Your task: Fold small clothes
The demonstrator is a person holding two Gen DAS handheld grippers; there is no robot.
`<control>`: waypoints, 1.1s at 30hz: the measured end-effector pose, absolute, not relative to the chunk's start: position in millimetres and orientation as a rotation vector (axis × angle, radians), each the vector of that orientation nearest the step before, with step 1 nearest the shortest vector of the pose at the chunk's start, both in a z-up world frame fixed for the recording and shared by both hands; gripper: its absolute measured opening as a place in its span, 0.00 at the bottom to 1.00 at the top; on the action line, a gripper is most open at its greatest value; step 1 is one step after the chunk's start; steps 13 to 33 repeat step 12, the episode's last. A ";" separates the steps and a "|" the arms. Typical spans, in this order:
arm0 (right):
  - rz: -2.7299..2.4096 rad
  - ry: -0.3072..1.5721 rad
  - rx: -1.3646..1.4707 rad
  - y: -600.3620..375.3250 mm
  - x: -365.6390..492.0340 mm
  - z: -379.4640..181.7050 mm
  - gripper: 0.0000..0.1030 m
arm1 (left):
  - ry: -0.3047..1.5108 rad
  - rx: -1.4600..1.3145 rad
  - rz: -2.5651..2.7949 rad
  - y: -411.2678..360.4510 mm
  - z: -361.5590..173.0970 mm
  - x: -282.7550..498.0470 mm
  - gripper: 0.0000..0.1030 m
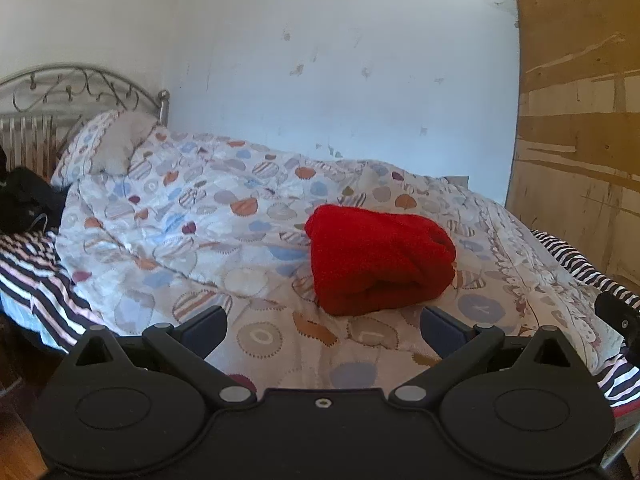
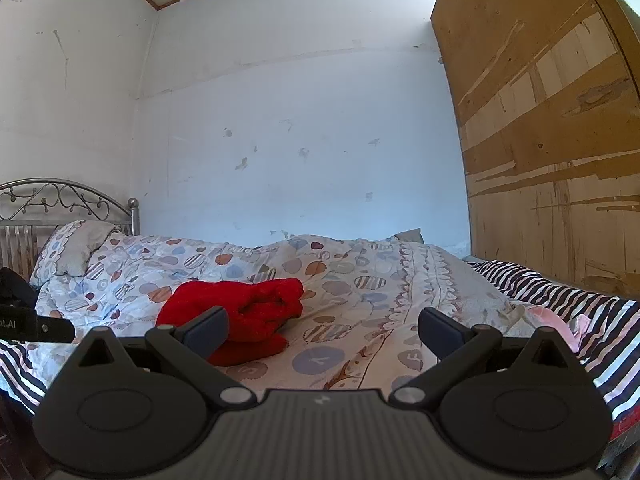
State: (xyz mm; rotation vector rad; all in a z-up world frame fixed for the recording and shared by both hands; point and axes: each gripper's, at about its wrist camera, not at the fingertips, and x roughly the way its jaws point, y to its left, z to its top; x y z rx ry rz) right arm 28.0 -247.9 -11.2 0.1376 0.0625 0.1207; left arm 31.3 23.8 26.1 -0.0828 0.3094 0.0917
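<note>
Already the red garment [image 1: 380,260] looks folded: it sits as a compact, thick bundle on the patterned quilt [image 1: 200,216] of the bed, with layered edges showing along its near side. Judging from that shape, the folding of this piece seems done or nearly so; at most a tidy-up or setting it aside remains, and no other small clothes waiting to be folded can be made out for certain.

The left gripper [image 1: 323,326] hovers just in front of the bundle with its fingers spread wide, holding nothing. The right gripper [image 2: 323,326] is likewise spread and empty, with the garment off to its left, partly behind its left finger in that view.

Around the work area lie a striped sheet [image 2: 560,300] at the bed's edges, a pillow [image 1: 120,140] near the metal headboard [image 1: 72,88], a dark object [image 1: 24,196] at the left side, and a worn wooden wardrobe [image 2: 552,140] to the right. Nothing stands between the grippers and the bundle; only the soft, rumpled quilt could make a clean pick-up awkward.
</note>
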 end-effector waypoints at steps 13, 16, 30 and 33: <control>0.123 0.072 0.144 -249.9 28.1 -13.2 1.00 | 0.321 -0.074 0.106 23.2 25.0 31.9 0.99; 0.123 0.072 0.144 -249.9 28.1 -13.2 1.00 | 0.321 -0.074 0.106 23.2 25.0 31.9 0.99; 0.123 0.072 0.144 -249.9 28.1 -13.2 1.00 | 0.321 -0.074 0.106 23.2 25.0 31.9 0.99; 0.123 0.072 0.144 -249.9 28.1 -13.2 1.00 | 0.321 -0.074 0.106 23.2 25.0 31.9 0.99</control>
